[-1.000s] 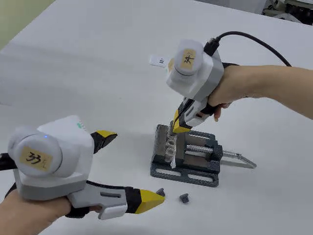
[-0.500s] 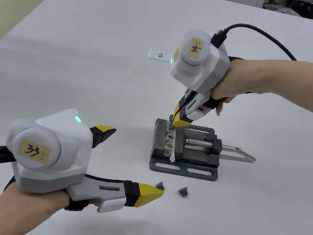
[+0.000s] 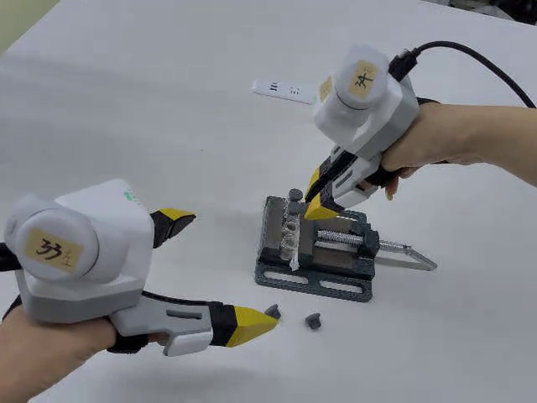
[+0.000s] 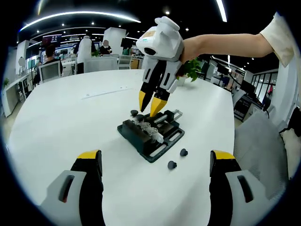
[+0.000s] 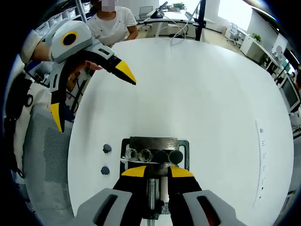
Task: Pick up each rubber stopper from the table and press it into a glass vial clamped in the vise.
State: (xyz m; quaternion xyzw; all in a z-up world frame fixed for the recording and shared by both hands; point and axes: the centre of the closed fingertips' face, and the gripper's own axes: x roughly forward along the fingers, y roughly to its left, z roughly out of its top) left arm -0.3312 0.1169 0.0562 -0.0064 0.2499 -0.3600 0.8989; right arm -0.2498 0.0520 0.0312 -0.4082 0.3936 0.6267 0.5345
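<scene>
1. Since half a second ago, the right tongs (image 3: 317, 198) have lifted off the vial row. Their tips were down at the far end of the vise (image 3: 346, 262). They now hang just above it, and a seated stopper (image 3: 295, 196) stands uncovered there.
2. Vials (image 3: 290, 239): a row of four, upright, clamped between the vise's plates. In the right gripper view, two are plugged with dark stoppers and the two open vials (image 5: 138, 154) are clear glass.
3. Loose stoppers (image 3: 313, 320): two, on the white tabletop (image 3: 168, 126) just off the vise's near edge. They are apart from each other and clear of the vise.
4. Right tongs: jaws slightly parted with nothing between them, poised over the vise on its screw side.
5. Left tongs (image 3: 214, 270): spread wide and empty, low on the near side of the vise. The lower tip is just beside the left-hand loose stopper; I cannot tell whether it touches.
6. The vise's screw handle (image 3: 409, 253) sticks out on the side away from the vials.
7. A white strip (image 3: 284, 90) lies flat, well beyond the vise.
</scene>
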